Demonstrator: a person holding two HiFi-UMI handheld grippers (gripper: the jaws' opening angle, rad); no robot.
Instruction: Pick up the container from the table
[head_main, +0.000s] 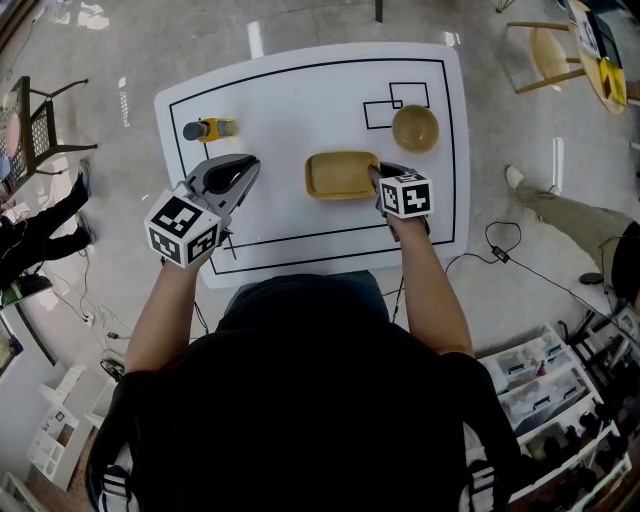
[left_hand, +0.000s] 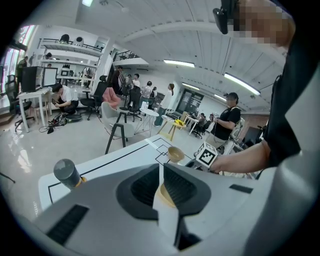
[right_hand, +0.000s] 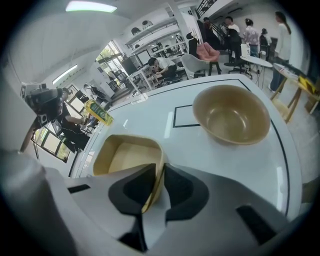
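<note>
Seen from beside the surface (head_main: 300, 90), the step in hand is the grasp and lift. The right gripper (right_hand: 161, 169) points steeply down at the right edge of the container (head_main: 342, 175). Its jaws stand only narrowly apart, with the container's thin right wall pinched between the pads, one pad inside the container and one outside. To do this well, I would judge as follows. Confirm that the pads sit well down over the rim and not merely on its lip. Raise the gripper straight up. Keep the wrist stiff, because a hold on one wall leaves the far side free to sag (a tilt here could let the wall slip out of the pads). Keep the path away from the bowl (head_main: 415, 128), which stands near the container's far-right corner but apart from it. The left gripper (head_main: 250, 162) hovers left of the container, apart from it, its jaws drawn together on nothing, and is best kept out of the lift. The container rests flat near the middle of the white surface, inside the black outline, with a grey-capped bottle (head_main: 208, 129) standing well off to its left. It is shallow, mustard-yellow, square with rounded corners, open-topped and empty, with thin walls that look light and slightly flexible.
</note>
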